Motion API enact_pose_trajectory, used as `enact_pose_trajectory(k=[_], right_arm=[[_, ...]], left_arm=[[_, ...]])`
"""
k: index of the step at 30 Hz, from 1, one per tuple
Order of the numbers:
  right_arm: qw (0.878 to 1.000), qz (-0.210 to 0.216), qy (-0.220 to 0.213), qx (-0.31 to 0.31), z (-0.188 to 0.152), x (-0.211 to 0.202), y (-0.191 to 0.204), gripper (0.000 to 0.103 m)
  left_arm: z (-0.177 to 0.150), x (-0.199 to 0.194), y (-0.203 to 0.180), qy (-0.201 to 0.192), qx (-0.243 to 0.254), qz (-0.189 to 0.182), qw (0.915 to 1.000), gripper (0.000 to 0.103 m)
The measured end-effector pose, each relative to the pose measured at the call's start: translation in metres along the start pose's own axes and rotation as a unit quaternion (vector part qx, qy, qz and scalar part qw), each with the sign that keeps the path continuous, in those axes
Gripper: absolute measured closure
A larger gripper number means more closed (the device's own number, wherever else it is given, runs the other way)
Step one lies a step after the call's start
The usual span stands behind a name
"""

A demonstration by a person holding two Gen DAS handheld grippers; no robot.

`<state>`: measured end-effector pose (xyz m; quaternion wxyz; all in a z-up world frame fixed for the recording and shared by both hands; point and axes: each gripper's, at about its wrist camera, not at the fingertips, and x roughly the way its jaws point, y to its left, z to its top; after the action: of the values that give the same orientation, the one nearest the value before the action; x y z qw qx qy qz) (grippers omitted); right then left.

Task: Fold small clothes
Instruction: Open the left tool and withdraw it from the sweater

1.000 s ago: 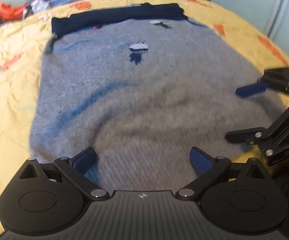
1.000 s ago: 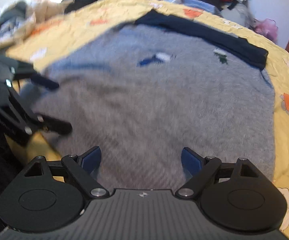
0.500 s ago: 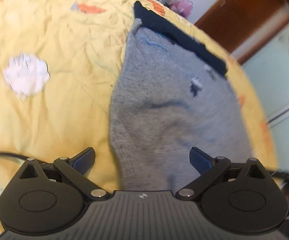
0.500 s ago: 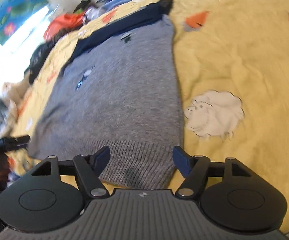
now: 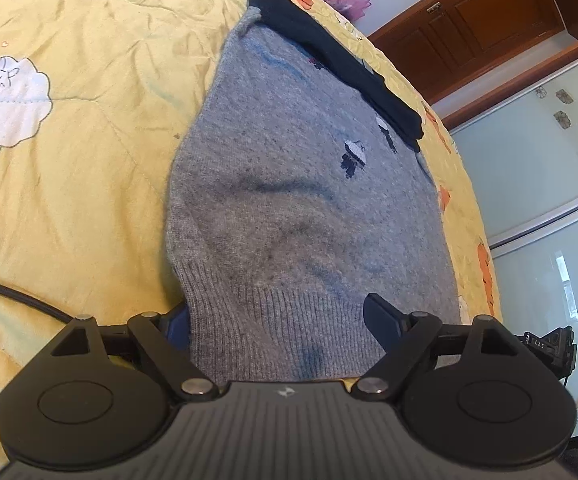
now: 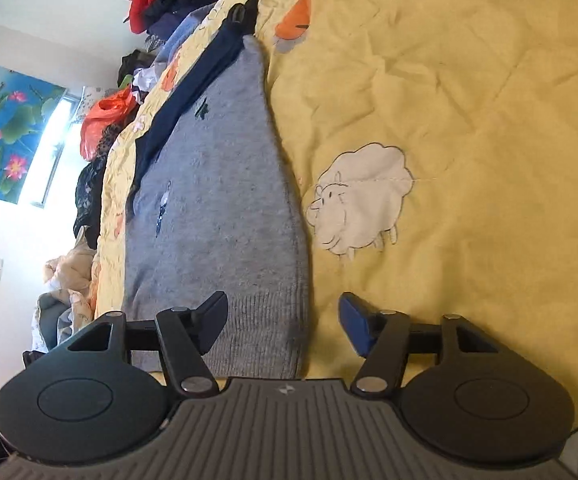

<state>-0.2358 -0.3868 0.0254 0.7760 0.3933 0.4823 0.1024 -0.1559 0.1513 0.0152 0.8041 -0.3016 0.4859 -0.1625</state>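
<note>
I see the grey sweater (image 5: 289, 200) flat on the quilt (image 5: 69, 160), long axis running away from me, navy band far. Left gripper (image 5: 285, 324) and right gripper (image 6: 285, 324) closing, straddling hem corners, not yet pinching.

Both grippers now rolled sideways, shifted from sweater (image 5: 289, 208) middle to opposite hem corners. L gripper (image 5: 285, 320) and R gripper (image 6: 283, 320) closing, ribbed hem between jaws.

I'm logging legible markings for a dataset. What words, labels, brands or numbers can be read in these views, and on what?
"DAS": white letters on the right gripper, seen at the left wrist view's right edge; possibly cut off.
Small emblem on each gripper body: a symbol, not text.
Grey sweater: knitted motifs only, no words.
</note>
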Motion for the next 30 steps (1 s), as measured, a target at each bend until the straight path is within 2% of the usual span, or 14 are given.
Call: enact_pose_trajectory(k=[2, 4, 5, 6, 7, 8, 9, 10, 18, 22, 24, 26, 27, 30], right_arm=[[1.000, -0.002, 0.006, -0.007, -0.001, 0.003, 0.001, 0.036], [1.000, 0.016, 0.018, -0.010, -0.003, 0.011, 0.003, 0.036], [0.999, 0.025, 0.026, -0.012, -0.003, 0.016, 0.005, 0.037], [0.999, 0.032, 0.032, -0.015, -0.004, 0.021, 0.008, 0.038], [0.999, 0.034, 0.037, -0.016, -0.005, 0.026, 0.010, 0.050], [0.998, 0.027, 0.044, -0.023, -0.005, 0.031, 0.014, 0.078], [0.998, 0.007, 0.054, -0.033, -0.007, 0.037, 0.016, 0.088], [0.998, 0.006, 0.054, -0.044, -0.009, 0.040, 0.018, 0.089], [0.991, -0.059, 0.034, -0.117, -0.005, -0.001, 0.023, 0.089], [0.991, -0.057, 0.051, -0.114, -0.007, 0.015, 0.017, 0.089], [0.991, -0.055, 0.051, -0.112, -0.008, 0.018, 0.023, 0.080], [0.991, -0.056, 0.051, -0.114, -0.005, 0.013, 0.030, 0.053], [0.991, -0.062, 0.035, -0.117, 0.000, 0.007, 0.034, 0.047], [0.984, -0.080, -0.044, -0.150, 0.018, -0.005, 0.061, 0.042]], left_arm=[[0.000, 0.001, 0.000, -0.001, -0.001, -0.003, 1.0000, 0.018], [0.001, 0.004, 0.001, 0.005, -0.003, -0.002, 1.0000, 0.046], [0.002, 0.008, 0.003, 0.015, -0.008, 0.001, 0.9999, 0.067], [0.001, 0.010, 0.005, 0.017, -0.011, 0.003, 0.9998, 0.074], [0.001, 0.009, 0.008, 0.017, -0.014, 0.002, 0.9997, 0.074], [0.002, 0.009, 0.010, 0.019, -0.019, 0.002, 0.9996, 0.080], [0.002, 0.008, 0.012, 0.021, -0.021, 0.009, 0.9995, 0.092], [0.001, 0.008, 0.014, 0.025, -0.018, 0.019, 0.9994, 0.097], [0.000, -0.008, 0.011, 0.035, 0.049, 0.074, 0.9955, 0.098], [0.003, -0.011, 0.015, 0.045, 0.063, 0.055, 0.9955, 0.097], [0.006, -0.024, 0.014, 0.039, 0.087, 0.070, 0.9931, 0.095], [0.014, -0.043, 0.013, 0.023, 0.107, 0.098, 0.9892, 0.094], [0.020, -0.052, 0.011, 0.010, 0.116, 0.116, 0.9864, 0.093], [0.046, -0.060, -0.012, -0.064, 0.152, 0.175, 0.9706, 0.086]])
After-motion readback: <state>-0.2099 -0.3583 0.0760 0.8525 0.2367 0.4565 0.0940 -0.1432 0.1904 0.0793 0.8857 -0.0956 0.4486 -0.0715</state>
